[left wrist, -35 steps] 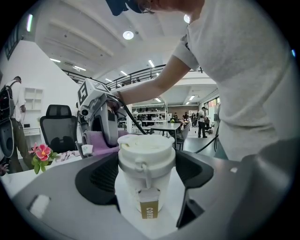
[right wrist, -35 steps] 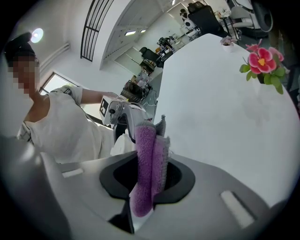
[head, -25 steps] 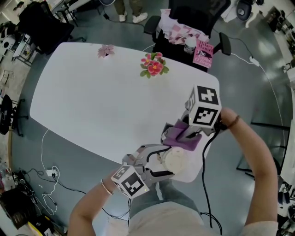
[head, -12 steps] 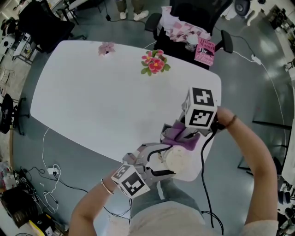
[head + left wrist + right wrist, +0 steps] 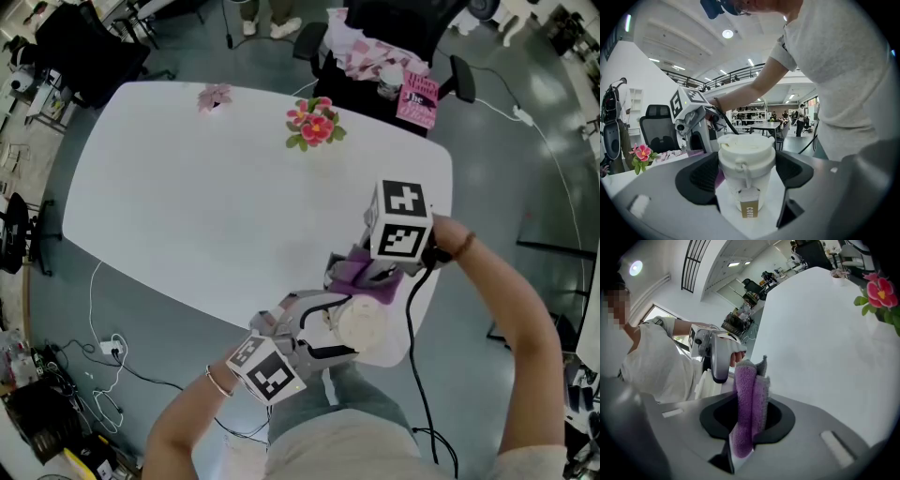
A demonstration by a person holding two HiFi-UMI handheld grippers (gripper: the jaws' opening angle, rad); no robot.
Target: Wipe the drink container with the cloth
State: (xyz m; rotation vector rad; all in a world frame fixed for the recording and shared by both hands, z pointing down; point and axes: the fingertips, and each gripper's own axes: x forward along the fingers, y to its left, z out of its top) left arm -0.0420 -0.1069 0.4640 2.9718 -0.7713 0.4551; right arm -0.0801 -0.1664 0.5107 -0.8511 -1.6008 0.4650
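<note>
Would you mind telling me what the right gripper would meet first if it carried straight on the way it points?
Probably the left gripper, shut on the white lidded paper cup: it sits just ahead of the purple fleecy cloth clamped in the right gripper's jaws. Depth is unclear.

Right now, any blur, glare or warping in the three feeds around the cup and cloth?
Head view: even light, no glare, fisheye bends the table edges. Left gripper view: the cup is sharp, corners vignetted dark. Right gripper view: the purple cloth is in focus, the table reads washed-out white.
</note>
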